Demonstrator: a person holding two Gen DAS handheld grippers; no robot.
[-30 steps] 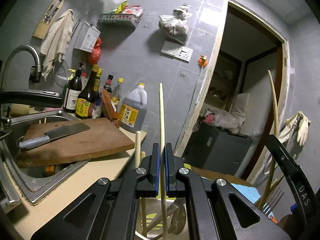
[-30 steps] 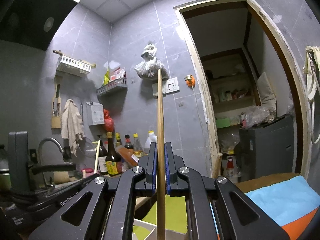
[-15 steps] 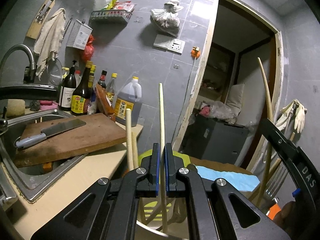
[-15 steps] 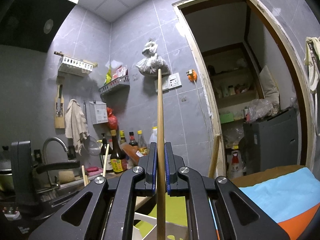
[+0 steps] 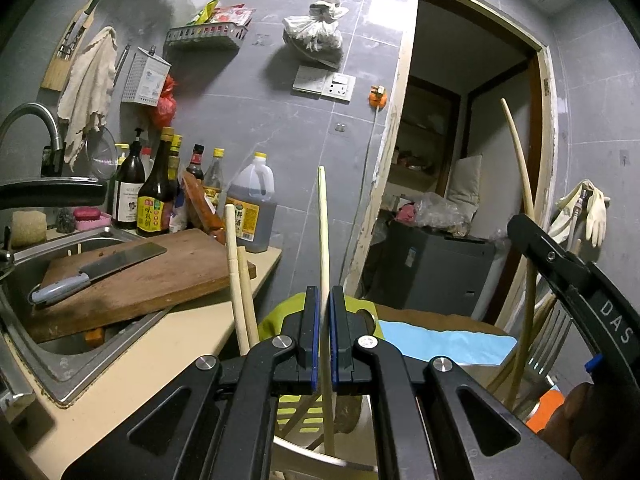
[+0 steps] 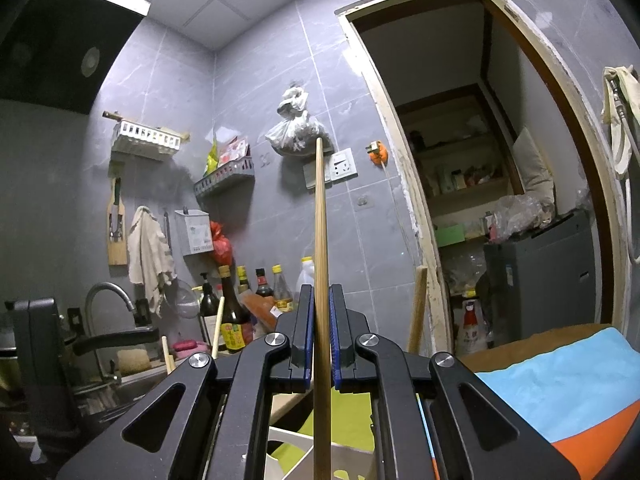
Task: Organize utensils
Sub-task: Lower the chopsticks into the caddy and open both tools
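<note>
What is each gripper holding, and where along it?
Left gripper pinches a pale chopstick partway up its shaft; right gripper pinches a darker chopstick likewise, tips pointing up.

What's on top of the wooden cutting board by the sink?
A cleaver lies flat on the cutting board, which rests across the sink. Something orange shows beneath the board; the rest underneath is hidden.

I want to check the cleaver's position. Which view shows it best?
The left wrist view: the cleaver lies flat on the wooden cutting board over the sink, handle toward the camera. The right wrist view does not show it.
</note>
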